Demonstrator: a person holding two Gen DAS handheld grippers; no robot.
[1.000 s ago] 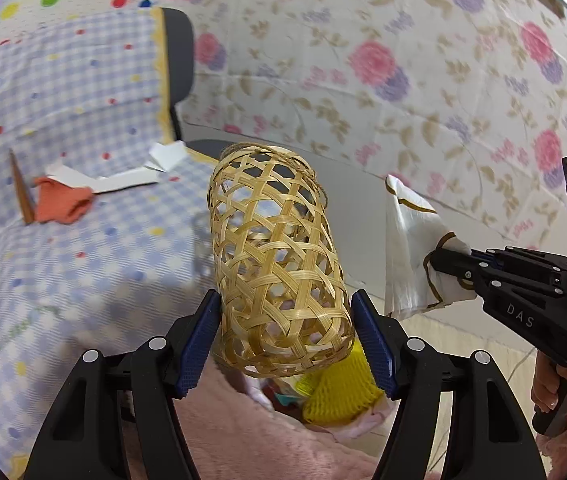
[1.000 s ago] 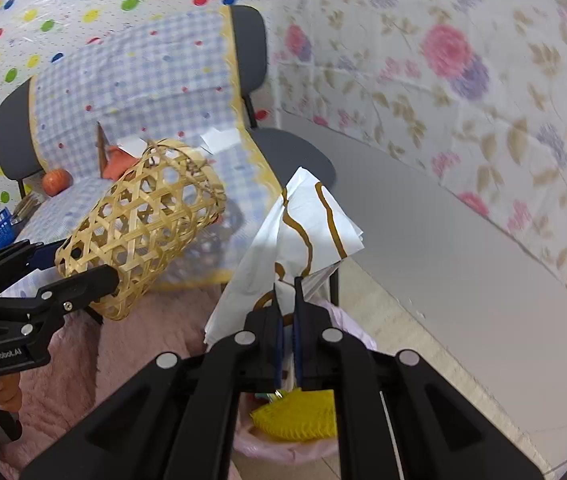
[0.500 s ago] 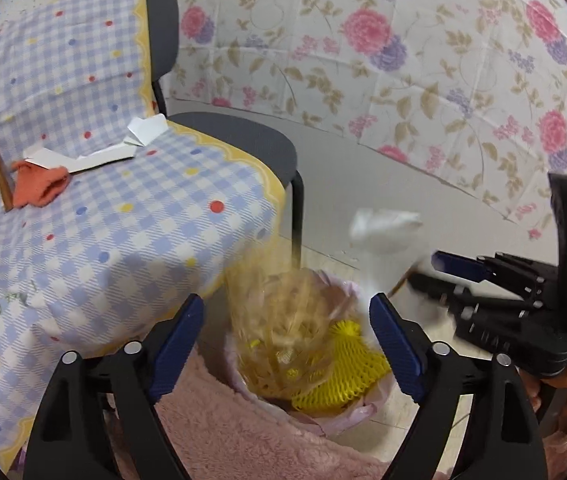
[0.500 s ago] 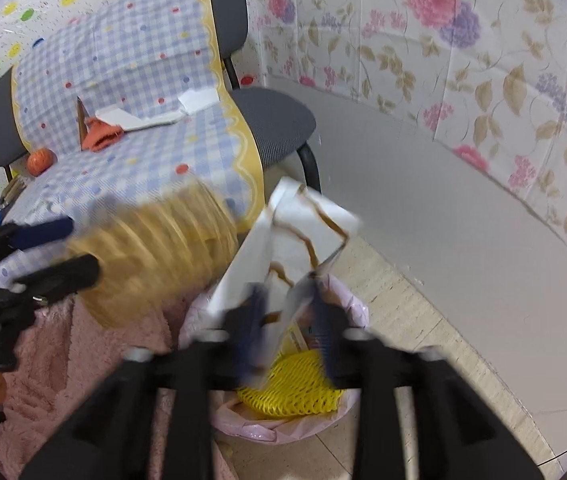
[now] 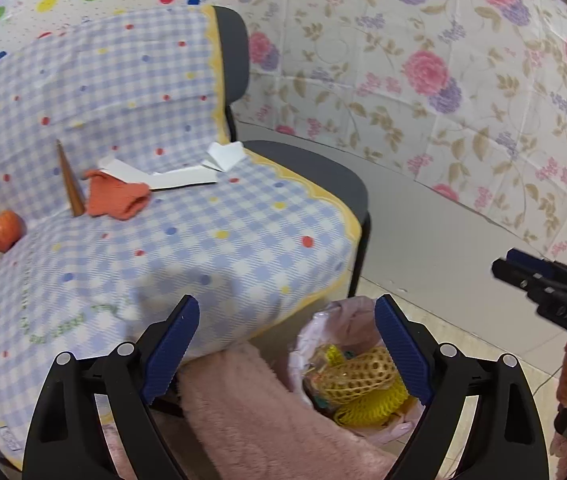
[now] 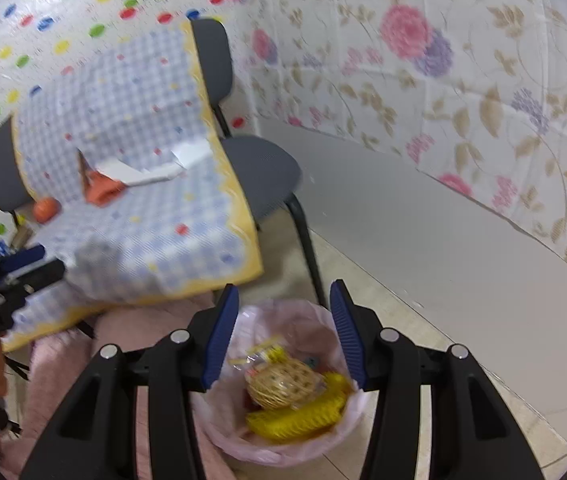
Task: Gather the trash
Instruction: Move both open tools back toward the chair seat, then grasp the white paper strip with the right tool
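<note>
Both tools spread wide, nothing gripped in either. Left tool [image 5: 286, 338] hanging over the edge of the checkered blanket [image 5: 211, 248] with the trash bin [image 5: 347, 312] at about 4 o'clock from its blue pads. Right tool [image 6: 284, 330] parked right above that same bin [image 6: 283, 450], pink liner bag showing all around the rim.

Woven bamboo basket [image 6: 285, 386] sitting down inside the bin, on top of a yellow foam net [image 6: 295, 414] and some crinkly wrappers. Same basket [image 5: 353, 374] visible from the left wrist view too, at 5 o'clock, partly hidden behind the right-hand pad.

Up on the blanket, draped over a grey chair [image 5: 311, 168]: orange cloth [image 5: 117, 198] around 10 o'clock of the left view, brown cone-shaped thing [image 5: 69, 180] standing just beside it, white paper strips [image 5: 181, 176] touching the cloth's far side, and a folded white piece [image 5: 225, 156] a bit further toward 12. Orange fruit [image 5: 5, 230] at 9 o'clock, off the blanket's edge. Fuzzy pink fabric [image 5: 259, 412] at 6 o'clock, next to the bin. Floral sheet [image 5: 423, 64] covering the wall behind.
</note>
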